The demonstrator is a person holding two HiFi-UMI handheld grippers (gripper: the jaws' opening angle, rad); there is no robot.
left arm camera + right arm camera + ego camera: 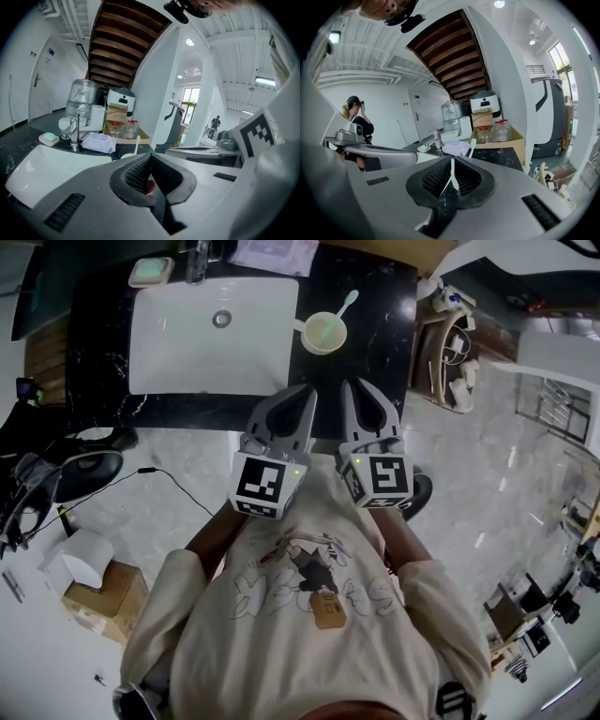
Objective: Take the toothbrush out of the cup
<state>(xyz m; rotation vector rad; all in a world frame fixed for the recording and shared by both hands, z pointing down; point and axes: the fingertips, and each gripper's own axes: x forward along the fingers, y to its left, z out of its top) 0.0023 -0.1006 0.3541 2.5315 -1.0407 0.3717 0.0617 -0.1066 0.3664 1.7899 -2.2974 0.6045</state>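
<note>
Beyond the left fingers (136, 174), the cup (127, 155) is all but hidden, only its rim and the toothbrush (137, 143) head clearing them; behind the right fingers (436, 180), the cup is hidden entirely.

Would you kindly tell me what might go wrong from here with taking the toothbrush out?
The toothbrush leans on the rim of the cup, so a sideways pull may tip it. The cup stands close beside the sink and might be knocked in. The right gripper is shut and must open first.
</note>
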